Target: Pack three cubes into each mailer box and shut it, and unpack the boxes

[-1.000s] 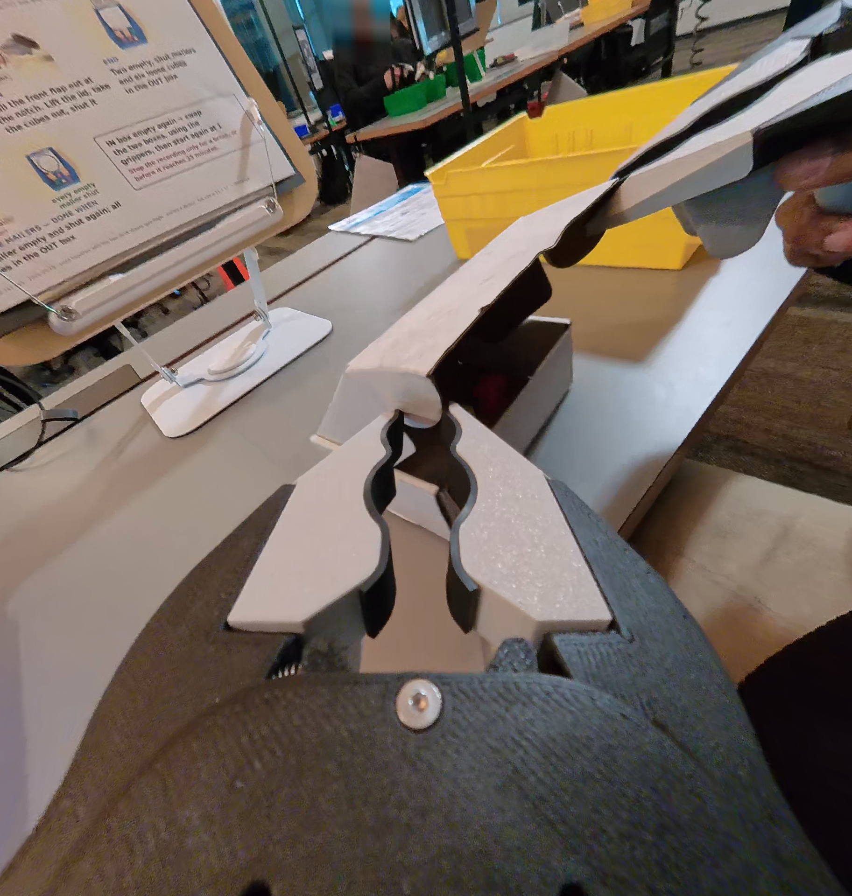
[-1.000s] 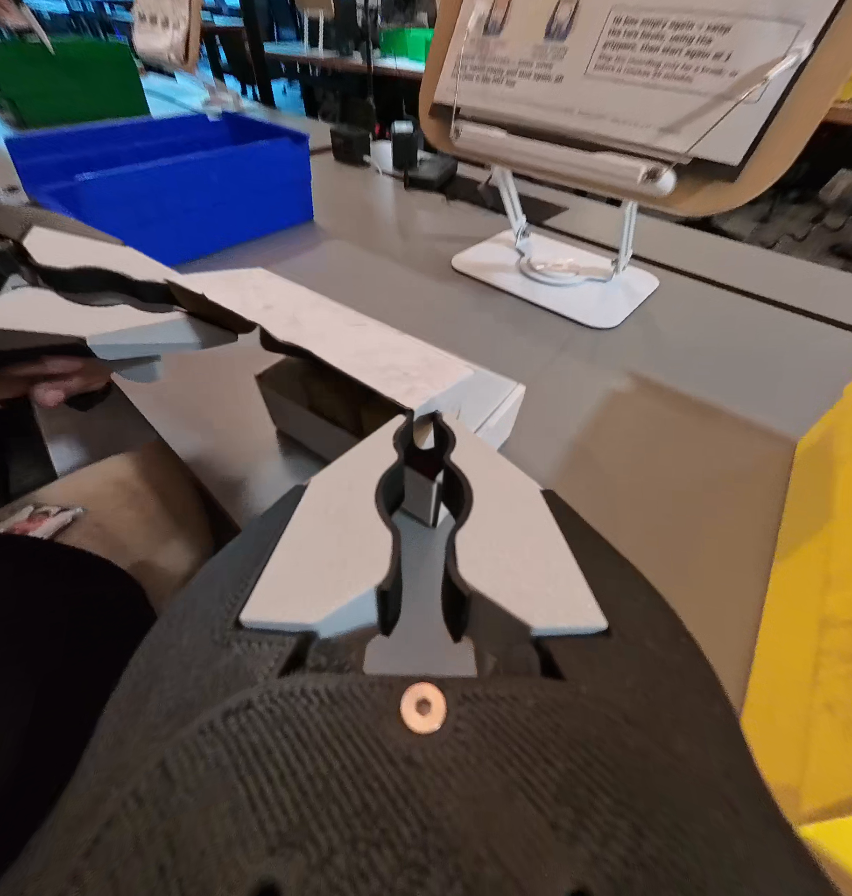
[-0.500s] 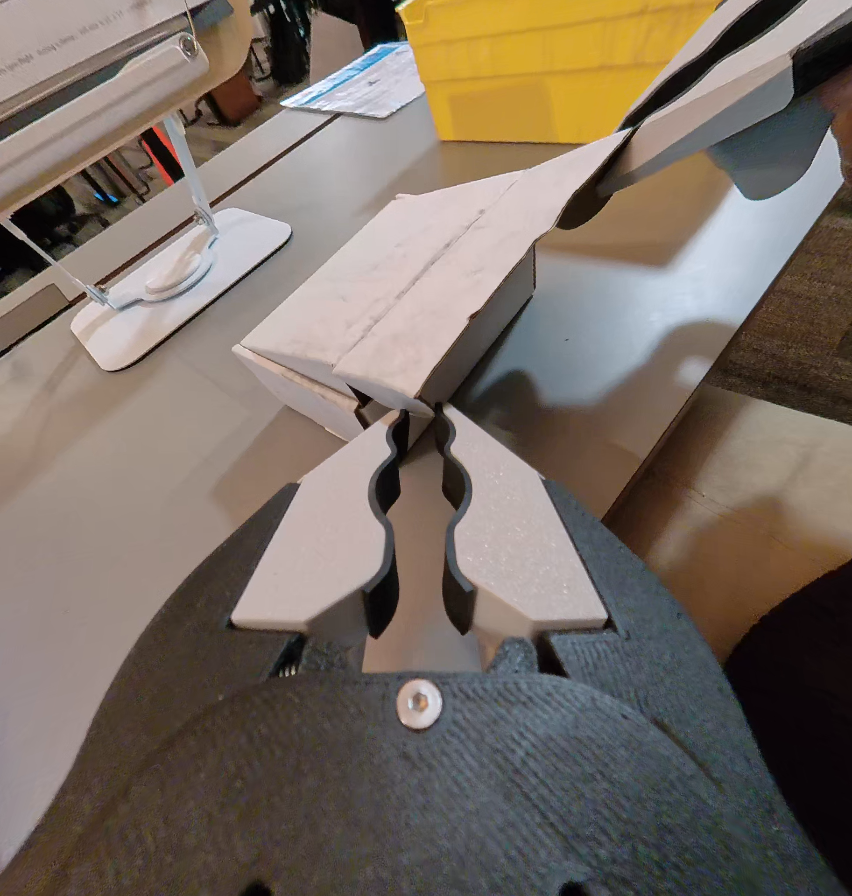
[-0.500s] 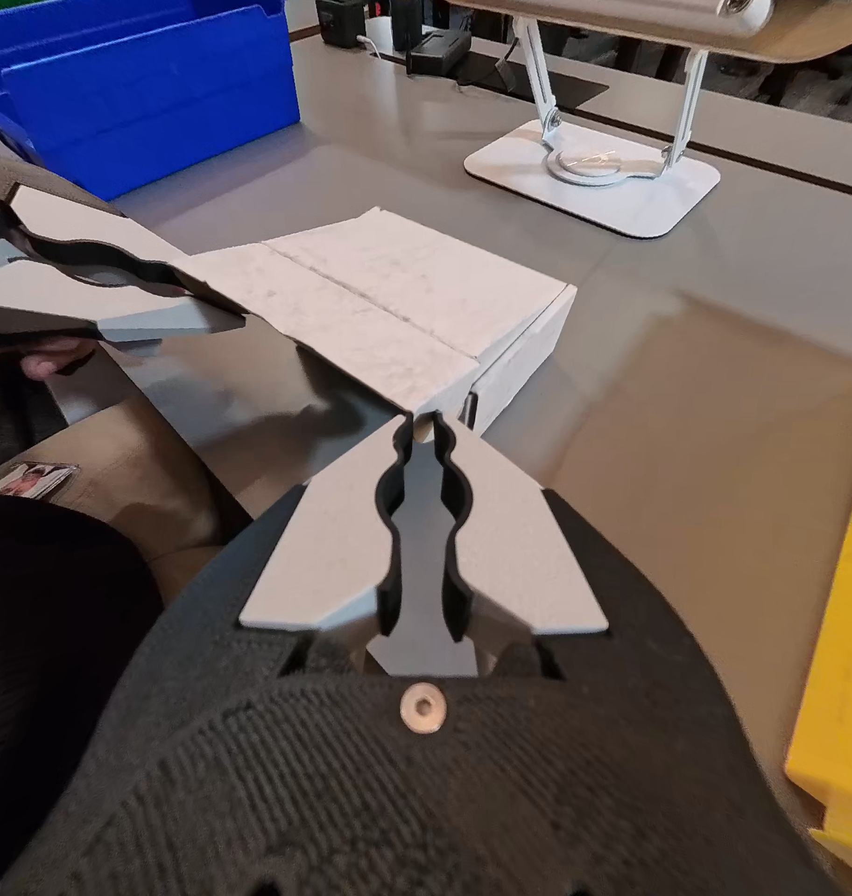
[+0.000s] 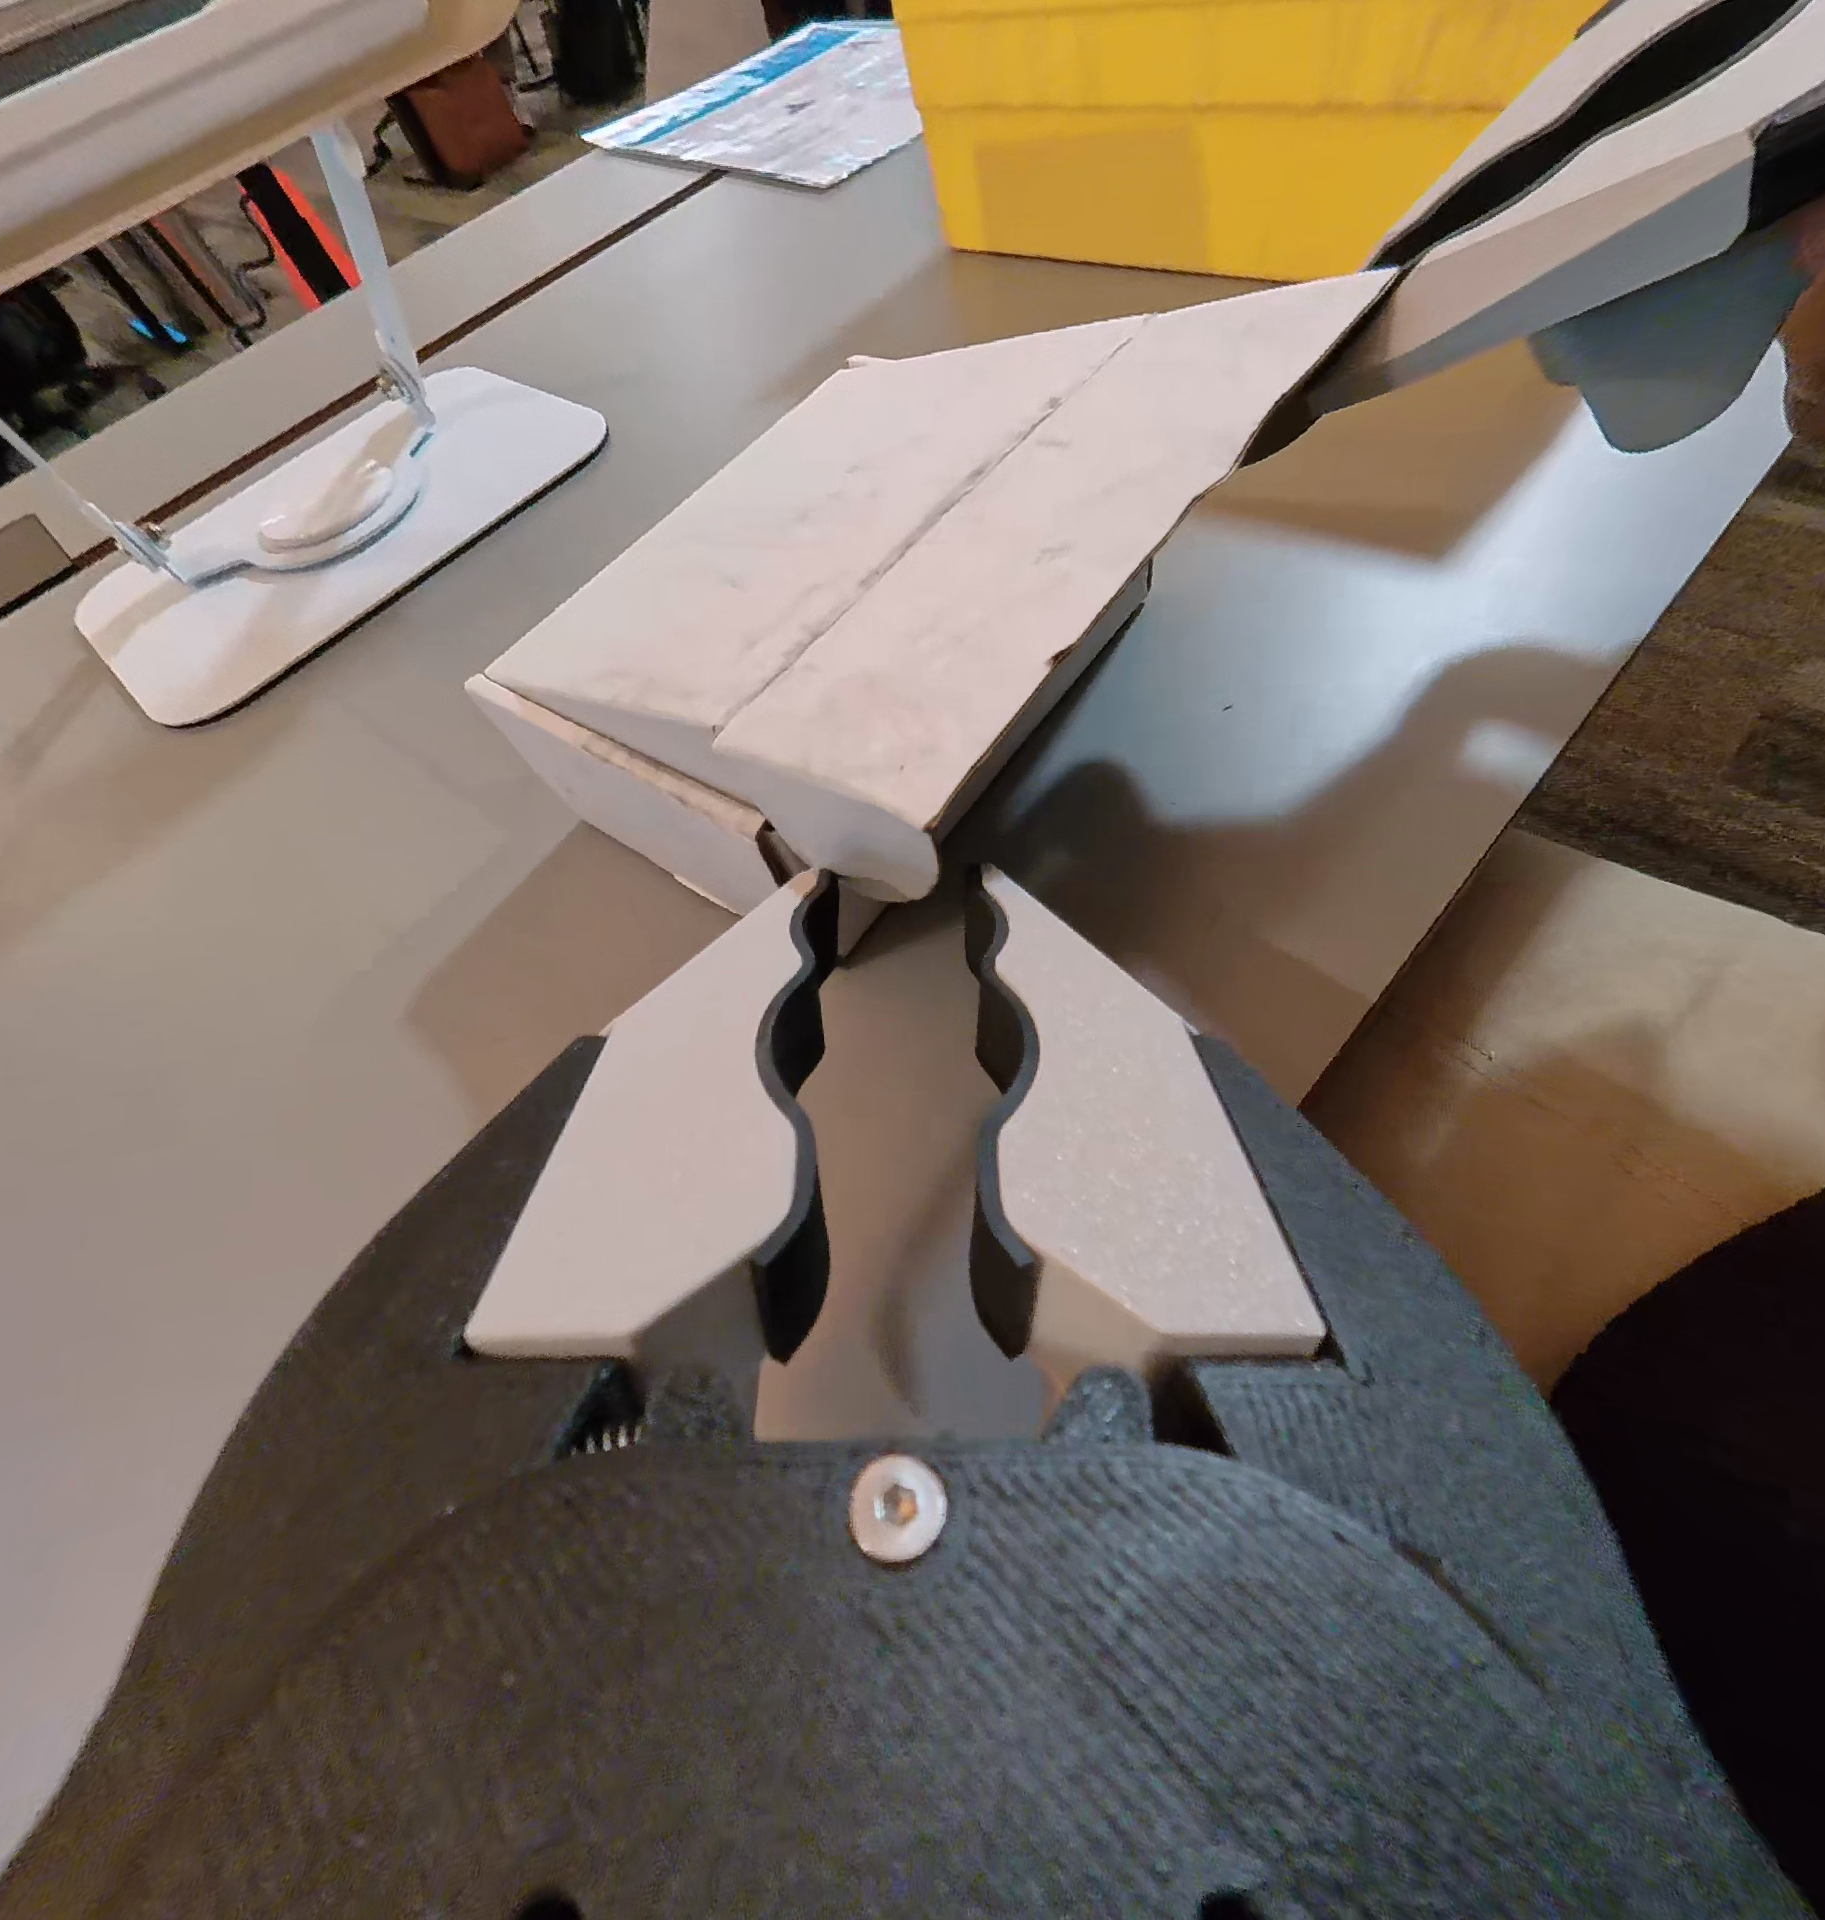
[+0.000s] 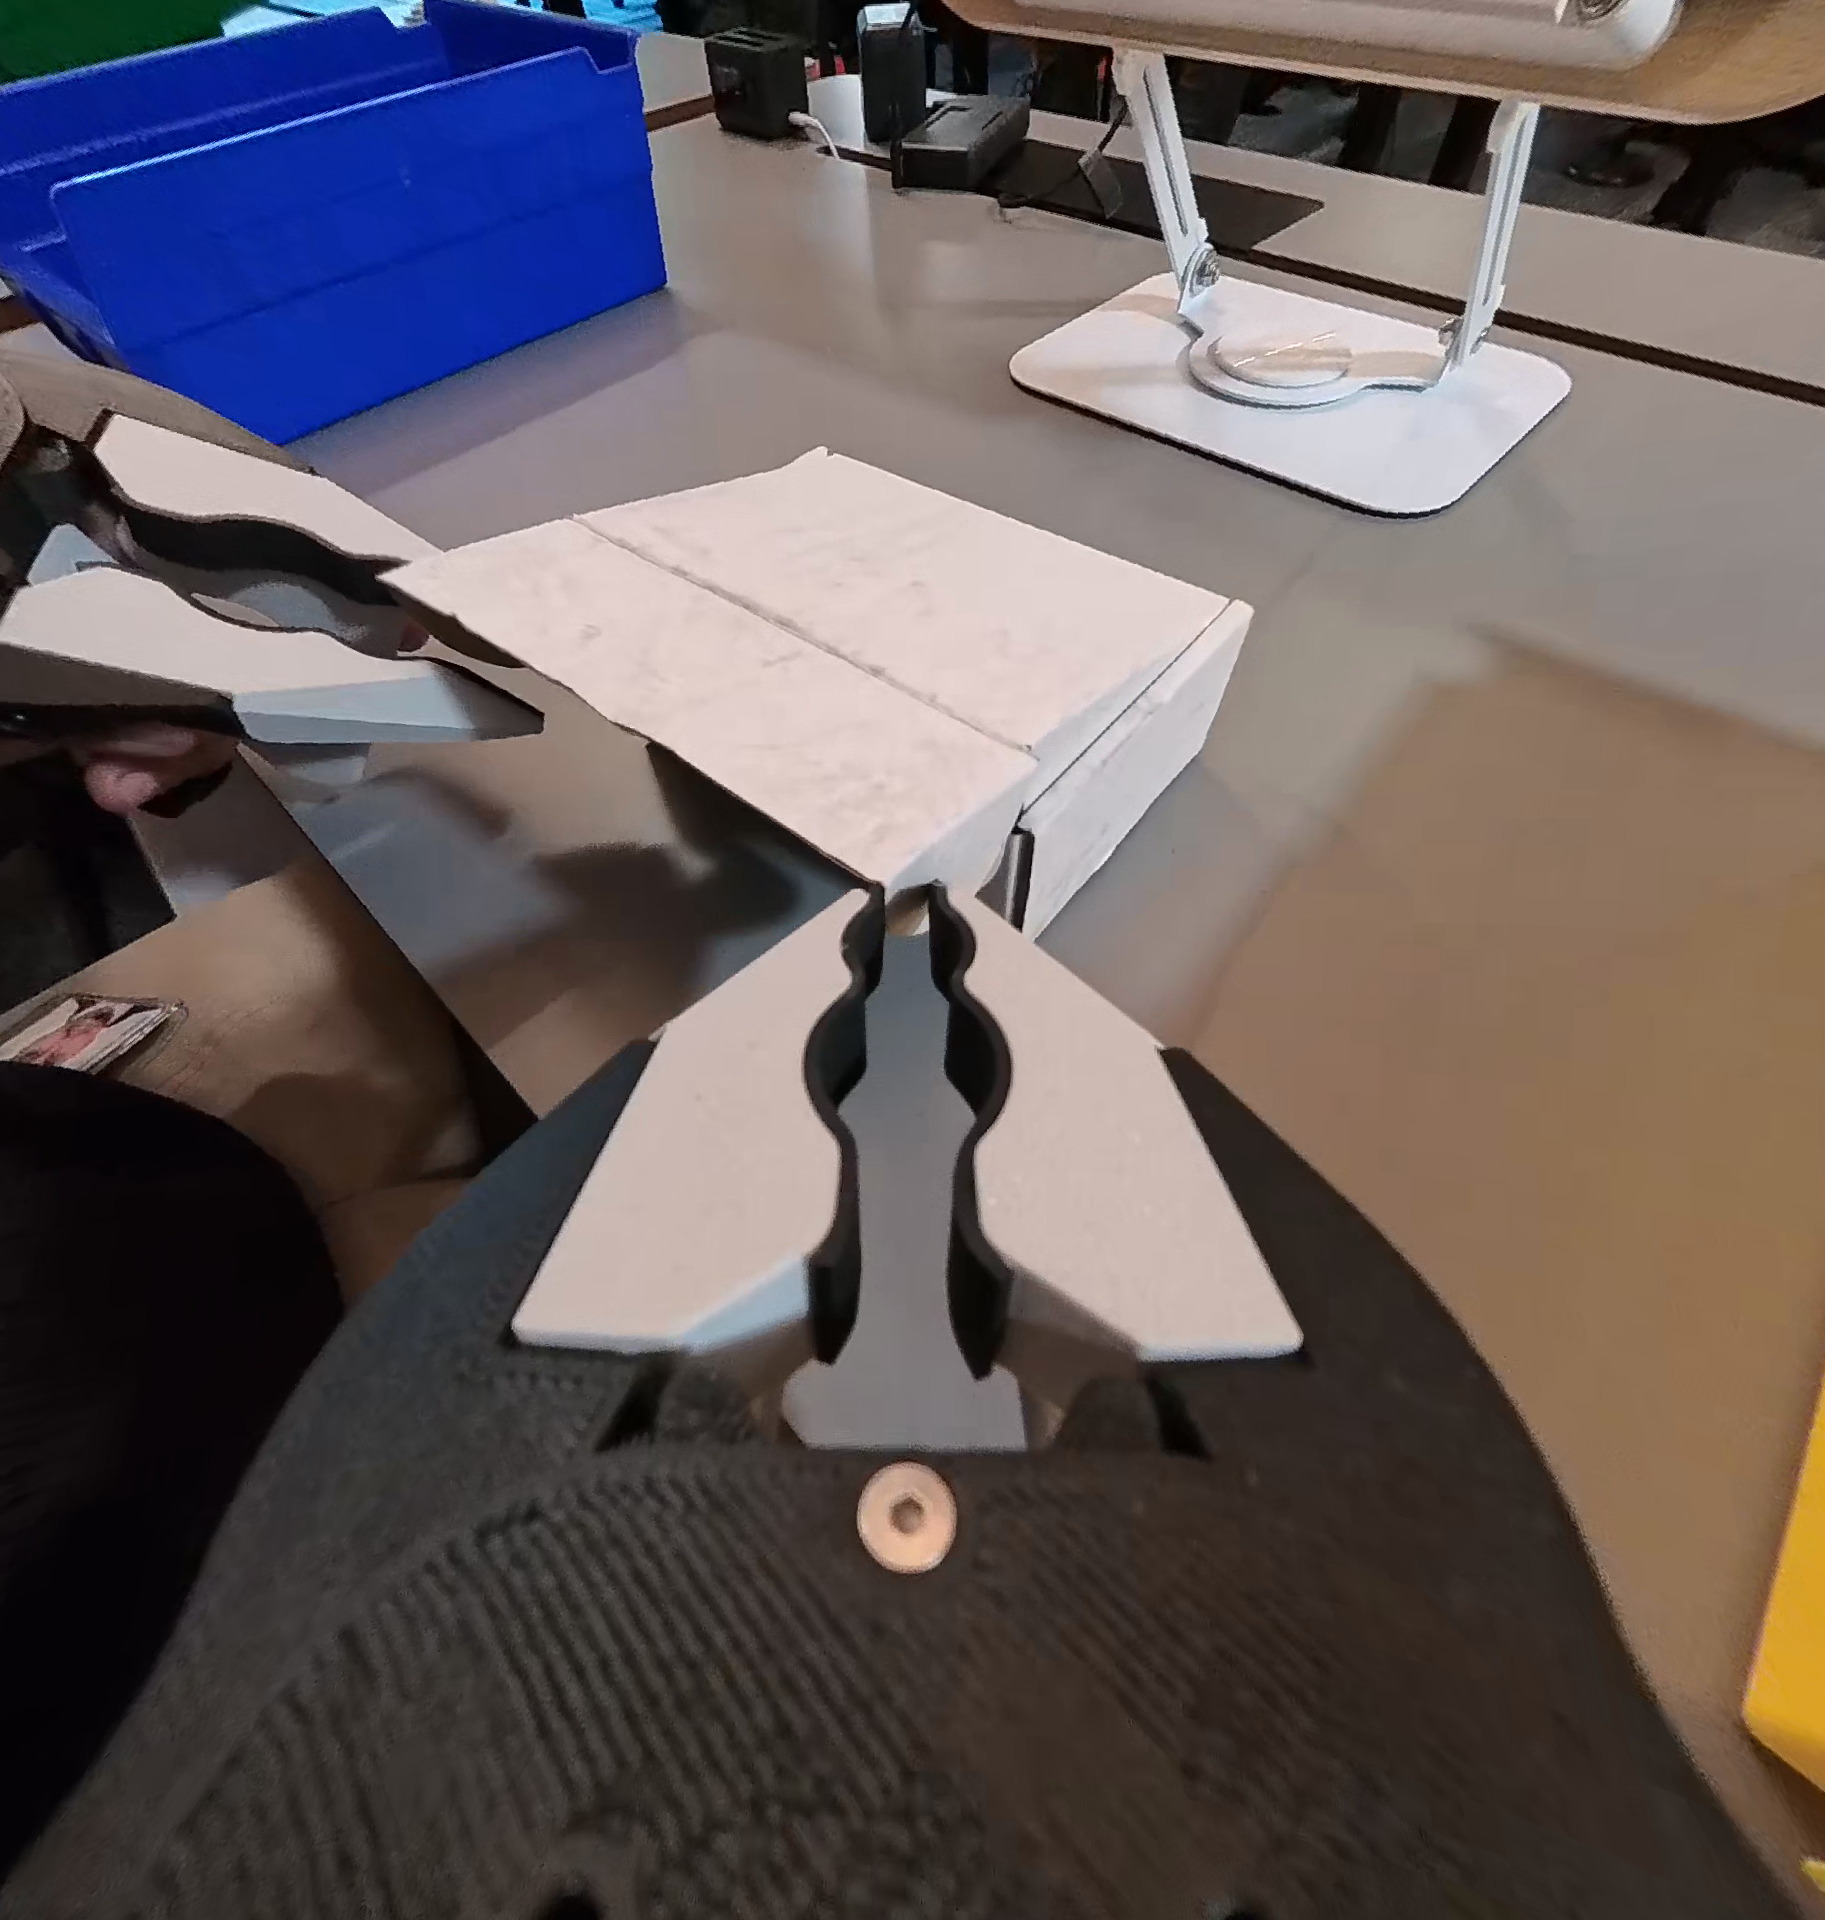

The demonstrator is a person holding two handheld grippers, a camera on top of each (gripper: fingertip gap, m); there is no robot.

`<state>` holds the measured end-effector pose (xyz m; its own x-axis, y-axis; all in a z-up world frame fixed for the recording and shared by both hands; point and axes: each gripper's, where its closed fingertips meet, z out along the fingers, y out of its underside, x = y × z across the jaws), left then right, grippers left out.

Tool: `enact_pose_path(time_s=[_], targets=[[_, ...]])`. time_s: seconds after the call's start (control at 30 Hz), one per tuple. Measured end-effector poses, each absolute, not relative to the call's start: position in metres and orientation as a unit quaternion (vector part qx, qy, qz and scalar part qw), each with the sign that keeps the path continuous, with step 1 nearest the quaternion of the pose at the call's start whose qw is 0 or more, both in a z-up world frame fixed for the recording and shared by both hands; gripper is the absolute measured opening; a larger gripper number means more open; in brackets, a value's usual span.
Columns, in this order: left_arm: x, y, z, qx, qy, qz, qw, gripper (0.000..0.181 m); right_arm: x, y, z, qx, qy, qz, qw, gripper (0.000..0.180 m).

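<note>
A white mailer box (image 5: 835,540) lies on the grey table, its lid down flat. The front flap sticks out past the box's near edge. No cubes show; the inside of the box is hidden. My left gripper (image 5: 897,888) is at the flap's left corner with its jaws apart, and the corner lies loose between the tips. It also shows in the right wrist view (image 6: 368,613). My right gripper (image 6: 903,904) is shut on the flap's right corner. It also shows in the left wrist view (image 5: 1407,270), pinching that corner. The box also shows in the right wrist view (image 6: 887,613).
A yellow bin (image 5: 1199,125) stands behind the box on the right and a blue bin (image 6: 316,229) on the left. A white stand (image 6: 1303,405) holding an instruction sheet is at the back. The table's near edge (image 5: 1614,727) runs close to the box. The left gripper's tips are roughly 15 centimeters from the right gripper's.
The lid has come down from raised to flat on the box, hiding the red cube seen inside. My left gripper's jaws have opened off the flap corner.
</note>
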<state>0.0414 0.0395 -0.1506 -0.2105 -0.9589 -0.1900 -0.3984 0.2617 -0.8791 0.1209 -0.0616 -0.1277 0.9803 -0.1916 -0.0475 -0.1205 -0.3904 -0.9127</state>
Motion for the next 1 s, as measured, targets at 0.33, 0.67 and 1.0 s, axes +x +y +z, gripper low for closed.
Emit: enact_pose_path(time_s=[0.33,0.67,1.0], targets=[[0.040,0.039,-0.149,-0.494,0.686,-0.379,0.377,0.029,0.121,-0.060,-0.132,-0.836,0.087,-0.039,0.540,0.006],[0.041,0.045,-0.155,-0.498,0.689,-0.365,0.379,0.031,0.120,-0.058,-0.141,-0.845,0.078,-0.047,0.526,0.006],[0.037,0.077,-0.174,-0.548,0.689,-0.308,0.361,0.022,0.126,-0.067,-0.140,-0.846,0.075,-0.041,0.526,0.058]])
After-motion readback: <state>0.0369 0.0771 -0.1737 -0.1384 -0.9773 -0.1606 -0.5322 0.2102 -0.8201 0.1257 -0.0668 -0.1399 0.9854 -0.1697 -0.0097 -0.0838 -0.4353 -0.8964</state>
